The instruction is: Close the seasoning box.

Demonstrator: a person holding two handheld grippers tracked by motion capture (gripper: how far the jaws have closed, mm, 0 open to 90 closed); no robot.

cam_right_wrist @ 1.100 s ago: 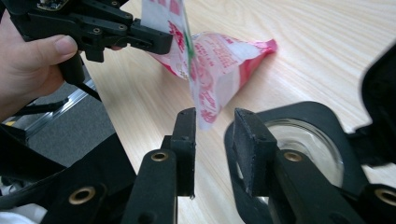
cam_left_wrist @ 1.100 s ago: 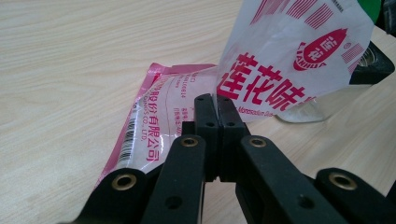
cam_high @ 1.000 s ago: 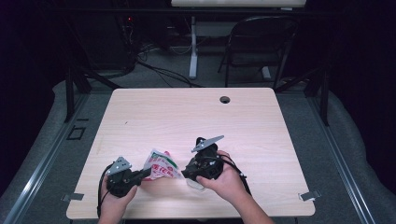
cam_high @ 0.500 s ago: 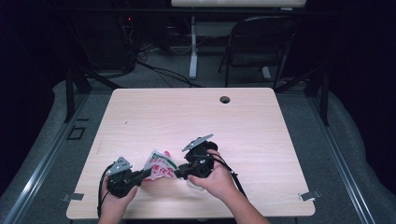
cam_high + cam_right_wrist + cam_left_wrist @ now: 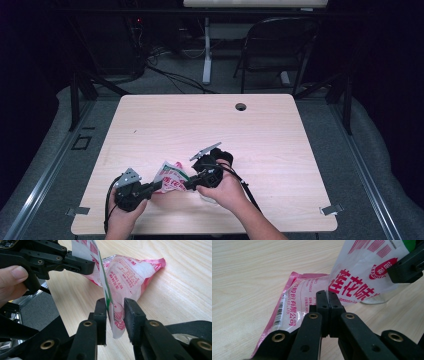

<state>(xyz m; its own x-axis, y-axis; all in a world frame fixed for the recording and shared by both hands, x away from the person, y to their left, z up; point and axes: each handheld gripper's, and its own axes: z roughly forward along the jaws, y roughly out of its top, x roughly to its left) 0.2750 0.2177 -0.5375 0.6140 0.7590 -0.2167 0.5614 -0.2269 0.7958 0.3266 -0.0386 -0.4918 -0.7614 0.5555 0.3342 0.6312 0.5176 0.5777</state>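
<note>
- High view: a wooden table (image 5: 300, 150) with a round hole (image 5: 241, 107) near its far edge. At the near edge, the left gripper (image 5: 159, 185) and right gripper (image 5: 189, 185) meet on a red-and-white plastic bag (image 5: 171, 176), one from each side. A folding chair (image 5: 280, 45) stands beyond the table.
- Left gripper view: the left gripper (image 5: 328, 295) has its jaws pressed together on an edge of the bag (image 5: 312, 297), which partly lies on the table (image 5: 249, 270). The other gripper's jaw (image 5: 407, 266) touches the raised part.
- Right gripper view: the right gripper (image 5: 115, 306) has its jaws partly apart, the bag's (image 5: 125, 277) lower edge between them. The left gripper (image 5: 96, 266) grips the bag above; a thumb (image 5: 12, 275) shows beside it.
</note>
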